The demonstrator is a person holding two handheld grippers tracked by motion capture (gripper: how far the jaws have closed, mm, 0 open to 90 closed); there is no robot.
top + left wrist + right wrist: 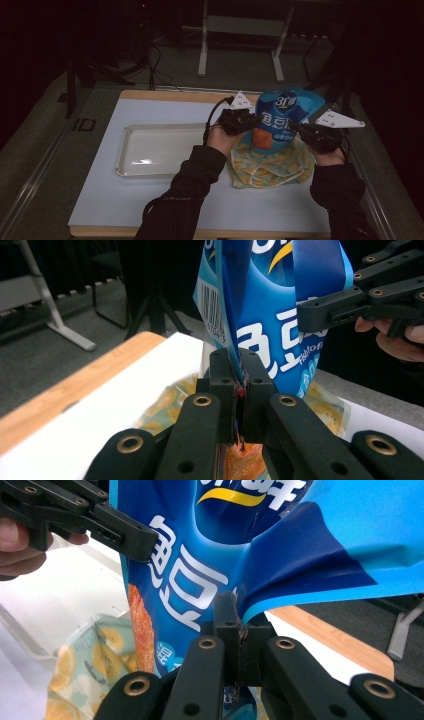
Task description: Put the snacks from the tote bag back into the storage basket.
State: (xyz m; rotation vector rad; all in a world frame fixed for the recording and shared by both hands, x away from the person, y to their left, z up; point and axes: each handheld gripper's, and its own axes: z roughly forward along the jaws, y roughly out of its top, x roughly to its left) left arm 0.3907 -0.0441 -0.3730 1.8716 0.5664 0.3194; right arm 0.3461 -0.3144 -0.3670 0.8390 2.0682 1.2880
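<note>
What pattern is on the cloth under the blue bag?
Yellow lemon slices on the cloth, clearest in the high view.

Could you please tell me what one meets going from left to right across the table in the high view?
Clear tray → left gripper, shut on the bag's edge → blue snack bag, held up over the yellow patterned cloth bag → right gripper, shut on the bag's other edge.
</note>
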